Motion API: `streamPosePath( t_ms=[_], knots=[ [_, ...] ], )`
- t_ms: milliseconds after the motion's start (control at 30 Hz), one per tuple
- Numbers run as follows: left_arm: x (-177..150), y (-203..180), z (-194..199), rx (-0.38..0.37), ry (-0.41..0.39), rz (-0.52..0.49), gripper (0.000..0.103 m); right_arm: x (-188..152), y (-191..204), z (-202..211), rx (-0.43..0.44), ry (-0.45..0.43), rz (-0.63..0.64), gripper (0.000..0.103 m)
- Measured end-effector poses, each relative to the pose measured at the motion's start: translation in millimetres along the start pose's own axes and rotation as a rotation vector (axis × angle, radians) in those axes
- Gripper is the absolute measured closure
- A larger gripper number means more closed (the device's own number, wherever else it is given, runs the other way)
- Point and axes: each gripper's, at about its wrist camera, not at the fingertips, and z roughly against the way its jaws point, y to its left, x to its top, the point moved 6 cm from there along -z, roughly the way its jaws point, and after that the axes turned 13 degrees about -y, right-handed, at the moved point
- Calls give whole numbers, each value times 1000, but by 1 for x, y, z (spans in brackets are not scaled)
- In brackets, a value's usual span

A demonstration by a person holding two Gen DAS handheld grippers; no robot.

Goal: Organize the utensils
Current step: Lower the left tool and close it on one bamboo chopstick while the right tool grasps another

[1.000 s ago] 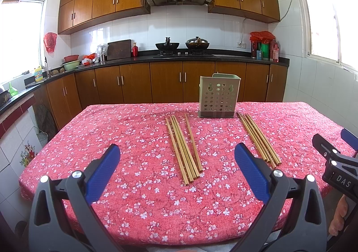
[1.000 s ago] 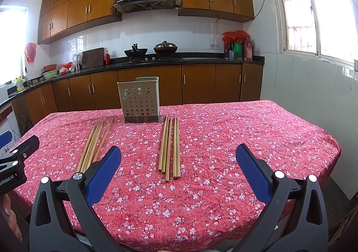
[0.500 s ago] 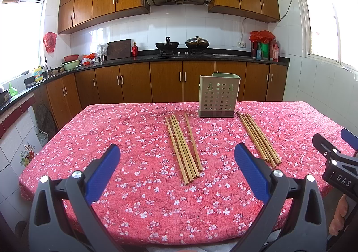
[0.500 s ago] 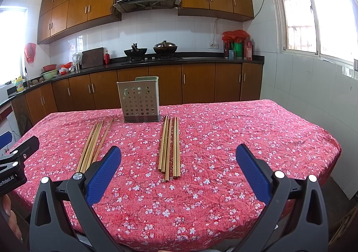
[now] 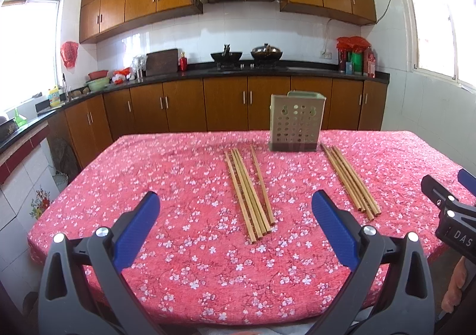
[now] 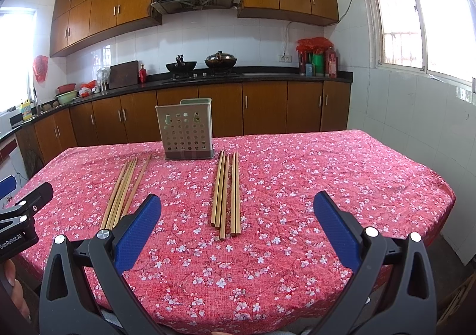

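Note:
Two bundles of several wooden chopsticks lie on the red floral tablecloth. The left bundle [image 5: 250, 190] [image 6: 125, 189] lies ahead of my left gripper [image 5: 235, 210], which is open and empty above the near table edge. The right bundle [image 5: 349, 181] [image 6: 226, 190] lies ahead of my right gripper [image 6: 237, 211], also open and empty. A perforated beige utensil holder [image 5: 294, 126] [image 6: 186, 131] stands upright at the far side, between the bundles' far ends.
The table [image 5: 166, 174] fills the foreground, its near edge just under both grippers. Wooden kitchen cabinets and a counter with woks [image 5: 247, 53] run along the back wall. A tiled wall [image 6: 416, 126] stands at the right. The other gripper shows at each view's side.

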Motion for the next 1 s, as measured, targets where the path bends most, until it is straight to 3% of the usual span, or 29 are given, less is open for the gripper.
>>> streamPosePath(
  t_ms=[100, 167, 333, 533, 700, 900, 1000],
  knots=[
    [-11, 4, -16, -5, 76, 33, 4, -12, -6, -13, -4, 42, -6, 3],
    [-13, 14, -26, 1, 128, 63, 4, -17, -13, -28, -19, 89, -16, 10],
    [-19, 37, -65, -3, 234, 146, 4, -28, -27, -85, -4, 258, -67, 42],
    [-23, 46, -114, -11, 335, 179, 31, -55, -27, -154, 52, 445, -86, 72],
    [-39, 47, -150, -17, 416, 172, 43, -80, -19, -182, 73, 551, -75, 83],
    [-52, 35, -177, -69, 486, 174, 63, -79, -23, -193, 51, 550, -41, 95],
    [-55, 27, -185, -109, 511, 183, 69, -79, -31, -196, 15, 550, -44, 95]
  ],
)
